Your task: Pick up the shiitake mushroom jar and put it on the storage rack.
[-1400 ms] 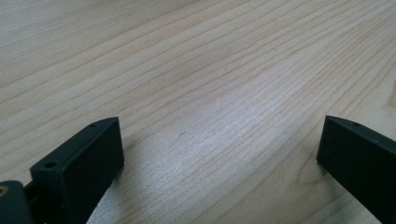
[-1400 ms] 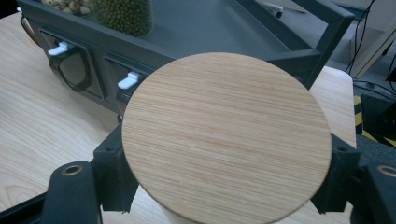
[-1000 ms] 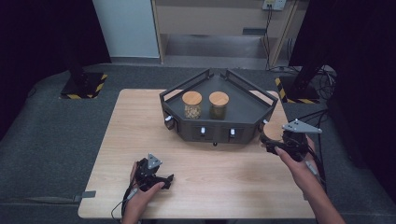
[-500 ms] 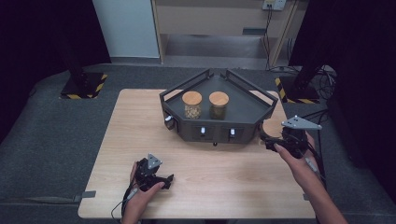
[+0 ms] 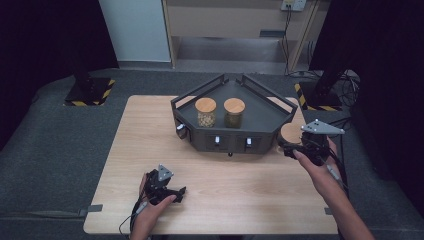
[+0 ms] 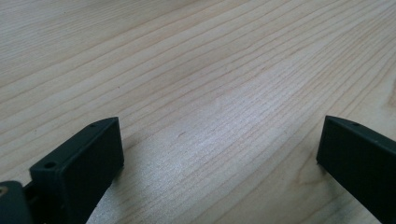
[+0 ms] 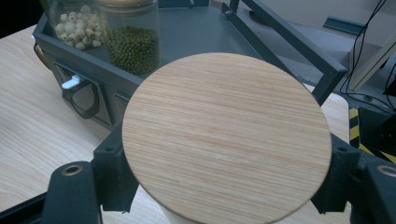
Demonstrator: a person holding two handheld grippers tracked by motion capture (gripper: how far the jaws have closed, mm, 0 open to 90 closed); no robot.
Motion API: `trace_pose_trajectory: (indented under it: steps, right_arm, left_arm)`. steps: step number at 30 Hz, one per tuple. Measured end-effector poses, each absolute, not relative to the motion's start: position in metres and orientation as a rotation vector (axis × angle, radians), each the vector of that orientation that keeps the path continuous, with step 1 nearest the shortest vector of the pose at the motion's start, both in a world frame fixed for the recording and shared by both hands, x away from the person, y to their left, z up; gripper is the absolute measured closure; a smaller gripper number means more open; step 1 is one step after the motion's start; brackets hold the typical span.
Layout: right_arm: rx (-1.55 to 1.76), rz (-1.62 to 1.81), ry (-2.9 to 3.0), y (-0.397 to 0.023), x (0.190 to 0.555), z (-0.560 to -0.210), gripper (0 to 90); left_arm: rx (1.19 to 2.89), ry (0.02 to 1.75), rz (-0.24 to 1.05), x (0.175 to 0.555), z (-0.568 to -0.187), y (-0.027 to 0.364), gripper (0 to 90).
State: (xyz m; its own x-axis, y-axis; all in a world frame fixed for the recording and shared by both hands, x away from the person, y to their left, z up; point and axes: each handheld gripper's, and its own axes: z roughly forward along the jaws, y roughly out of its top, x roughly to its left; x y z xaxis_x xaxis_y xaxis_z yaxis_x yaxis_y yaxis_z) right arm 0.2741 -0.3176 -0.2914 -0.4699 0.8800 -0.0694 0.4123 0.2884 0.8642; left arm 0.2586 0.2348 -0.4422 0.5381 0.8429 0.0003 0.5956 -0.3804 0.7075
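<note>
A dark grey tray (image 5: pixel 262 119) stands at the table's far middle, with two glass jars on it. One jar (image 5: pixel 205 111) holds pale round seeds (image 7: pixel 74 25), the other jar (image 5: pixel 234 112) green beans (image 7: pixel 133 46); both have wooden lids. My right gripper (image 5: pixel 290 146) is just right of the tray, shut on a third jar below its round wooden lid (image 7: pixel 226 135), with its fingers (image 7: pixel 109 172) pressing from both sides. That lid (image 5: pixel 290 133) hides the held jar's contents. My left gripper (image 5: pixel 179 192) rests near the table's front edge, open, with only bare wood between its fingertips (image 6: pixel 219 154).
The tray's front wall carries small drawer-like panels with white tabs (image 5: pixel 218 141). The wooden table (image 5: pixel 150 145) stands on grey floor. Cables (image 5: pixel 345 85) and stand bases with yellow-black tape (image 5: pixel 90 92) lie beyond the table's far corners.
My right gripper has edged slightly away from the front edge with the jar in it. The left gripper has stayed where it was.
</note>
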Motion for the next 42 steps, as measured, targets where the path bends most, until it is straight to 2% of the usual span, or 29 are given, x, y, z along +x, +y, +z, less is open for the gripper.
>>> trace_pose_trajectory:
  steps: [42]
  right_arm:
    - [1.203,1.091,1.991,-0.318,0.296,-0.284,25.8]
  left_arm:
    - [2.113,1.157,0.480,0.259,-0.442,0.235,0.0]
